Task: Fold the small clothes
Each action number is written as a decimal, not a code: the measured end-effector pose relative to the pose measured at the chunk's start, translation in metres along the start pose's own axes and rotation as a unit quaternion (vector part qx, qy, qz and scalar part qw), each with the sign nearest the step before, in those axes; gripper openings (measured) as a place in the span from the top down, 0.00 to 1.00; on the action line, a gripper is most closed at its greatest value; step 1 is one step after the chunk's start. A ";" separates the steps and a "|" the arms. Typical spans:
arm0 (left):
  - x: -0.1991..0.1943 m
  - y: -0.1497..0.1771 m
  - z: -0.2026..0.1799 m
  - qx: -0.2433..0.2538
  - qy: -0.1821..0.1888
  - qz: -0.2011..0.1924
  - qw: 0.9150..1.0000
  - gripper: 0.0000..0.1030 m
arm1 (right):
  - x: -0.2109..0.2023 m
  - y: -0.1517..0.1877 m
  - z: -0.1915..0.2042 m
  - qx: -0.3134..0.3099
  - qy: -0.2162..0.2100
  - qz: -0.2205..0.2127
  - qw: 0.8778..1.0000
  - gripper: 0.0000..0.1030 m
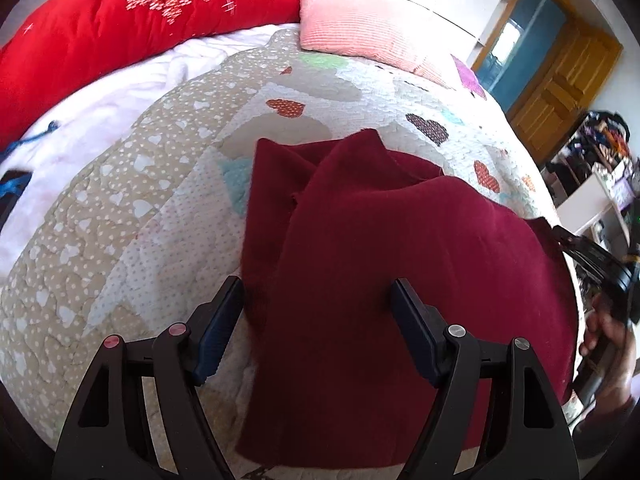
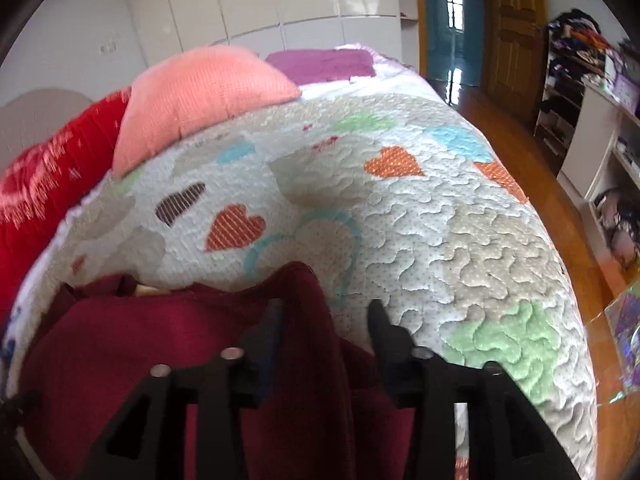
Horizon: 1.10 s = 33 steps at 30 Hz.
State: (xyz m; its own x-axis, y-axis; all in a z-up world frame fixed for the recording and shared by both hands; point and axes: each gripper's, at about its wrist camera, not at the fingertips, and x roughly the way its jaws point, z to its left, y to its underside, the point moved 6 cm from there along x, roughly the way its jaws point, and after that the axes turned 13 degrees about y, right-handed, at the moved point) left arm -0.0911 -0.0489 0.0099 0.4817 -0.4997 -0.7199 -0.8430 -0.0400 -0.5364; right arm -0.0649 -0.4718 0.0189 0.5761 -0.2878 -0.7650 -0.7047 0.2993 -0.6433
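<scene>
While one soft, rumpled maroon knit garment (image 1: 380, 264) lies at the heart-patterned quilt's (image 1: 120, 216) near edge, left gripper (image 1: 316, 304) gapes wide, empty; right gripper (image 2: 324, 316) spread, fabric between its fingers.

A dark red garment (image 1: 360, 264) lies rumpled, partly folded on the quilt (image 1: 120, 208).

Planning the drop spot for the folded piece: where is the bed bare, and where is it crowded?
Free: the heart quilt to the right of the maroon garment, out to the bed edge, and the strip between the garment and the pink pillow. Also the beige dotted part left of the garment. Crowded: the far side, with pillow and red comforter.
</scene>
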 end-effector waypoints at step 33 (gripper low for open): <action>-0.024 0.015 0.026 -0.021 0.016 -0.008 1.000 0.27 | 0.005 0.036 0.304 -0.151 -0.208 0.067 0.964 0.65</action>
State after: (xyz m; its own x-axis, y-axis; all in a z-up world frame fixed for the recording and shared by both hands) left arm -0.1088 -0.0149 0.0073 0.4886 -0.5256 -0.6964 -0.8446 -0.0848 -0.5286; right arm 0.0385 -0.1863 -0.0176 0.5438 0.1426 -0.8270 -0.8364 0.0112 -0.5481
